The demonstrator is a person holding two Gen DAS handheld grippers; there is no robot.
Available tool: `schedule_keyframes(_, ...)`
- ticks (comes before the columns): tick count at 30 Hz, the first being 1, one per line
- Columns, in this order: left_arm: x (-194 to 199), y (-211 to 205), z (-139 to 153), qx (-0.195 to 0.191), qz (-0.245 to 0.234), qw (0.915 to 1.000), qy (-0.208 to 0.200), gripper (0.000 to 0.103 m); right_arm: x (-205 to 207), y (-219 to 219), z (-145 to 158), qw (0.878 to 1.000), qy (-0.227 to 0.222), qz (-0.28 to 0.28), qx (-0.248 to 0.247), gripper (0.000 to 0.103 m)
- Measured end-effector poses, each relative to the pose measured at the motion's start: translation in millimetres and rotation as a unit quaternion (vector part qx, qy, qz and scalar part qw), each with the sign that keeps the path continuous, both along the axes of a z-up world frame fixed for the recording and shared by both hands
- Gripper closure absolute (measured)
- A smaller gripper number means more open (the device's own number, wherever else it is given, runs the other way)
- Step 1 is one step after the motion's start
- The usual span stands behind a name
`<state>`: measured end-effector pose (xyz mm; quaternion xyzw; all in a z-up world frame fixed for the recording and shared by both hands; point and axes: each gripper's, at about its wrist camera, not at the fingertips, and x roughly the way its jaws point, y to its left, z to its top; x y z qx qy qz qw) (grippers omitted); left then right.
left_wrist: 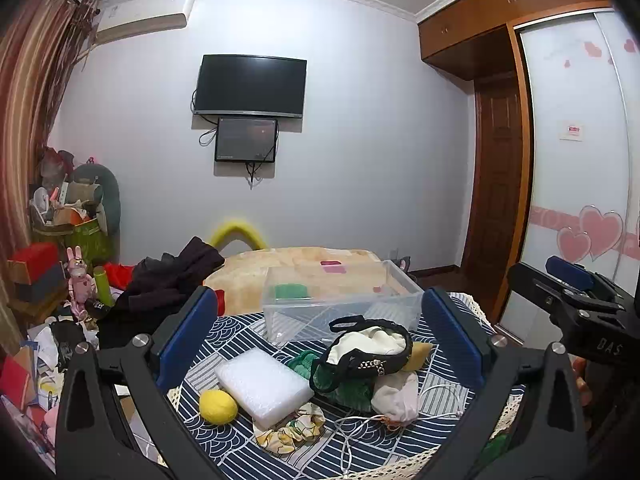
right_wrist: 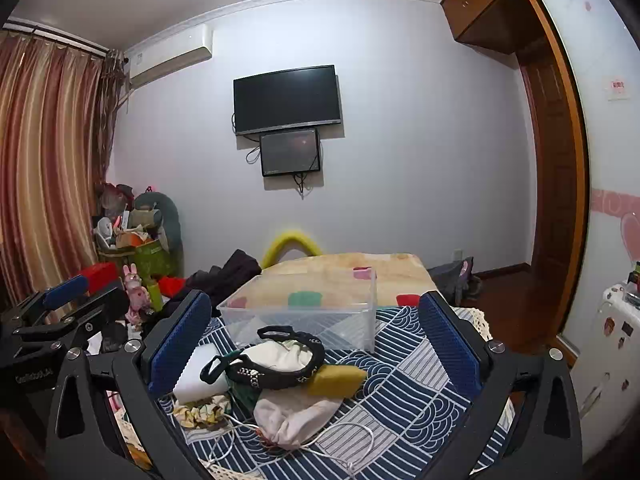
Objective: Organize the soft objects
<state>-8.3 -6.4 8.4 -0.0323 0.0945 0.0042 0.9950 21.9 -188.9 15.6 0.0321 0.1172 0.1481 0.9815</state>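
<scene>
A clear plastic bin [left_wrist: 340, 304] [right_wrist: 304, 312] stands on a blue patterned cloth [left_wrist: 240, 436] [right_wrist: 420, 384]. In front of it lies a pile of soft things: a black headband [left_wrist: 360, 360] [right_wrist: 272, 372] over a cream cloth [left_wrist: 372, 340] [right_wrist: 280, 354], a green knit piece [left_wrist: 348, 388], a white drawstring pouch [left_wrist: 396, 396] [right_wrist: 296, 412], a yellow sponge [right_wrist: 336, 380], a white foam block [left_wrist: 264, 384] [right_wrist: 200, 372], a yellow ball [left_wrist: 218, 406] and a floral scrunchie [left_wrist: 288, 428] [right_wrist: 200, 408]. My left gripper [left_wrist: 320, 344] and right gripper [right_wrist: 316, 340] are both open and empty, above the pile.
A white cable [left_wrist: 360, 428] [right_wrist: 340, 444] loops on the cloth. Dark clothes [left_wrist: 168, 280] and a bed [left_wrist: 280, 268] lie behind the bin. Clutter and toys [left_wrist: 80, 280] fill the left side. A wardrobe [left_wrist: 580, 160] stands on the right.
</scene>
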Motion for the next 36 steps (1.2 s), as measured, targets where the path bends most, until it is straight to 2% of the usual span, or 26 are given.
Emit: schedule_keyframes(36,0.1,3.3,-1.2,-0.007,-0.003,1.0000,0.003,0.000,-1.9,2.5,-1.6,1.000,-0.009,-0.003,-0.002,0.000)
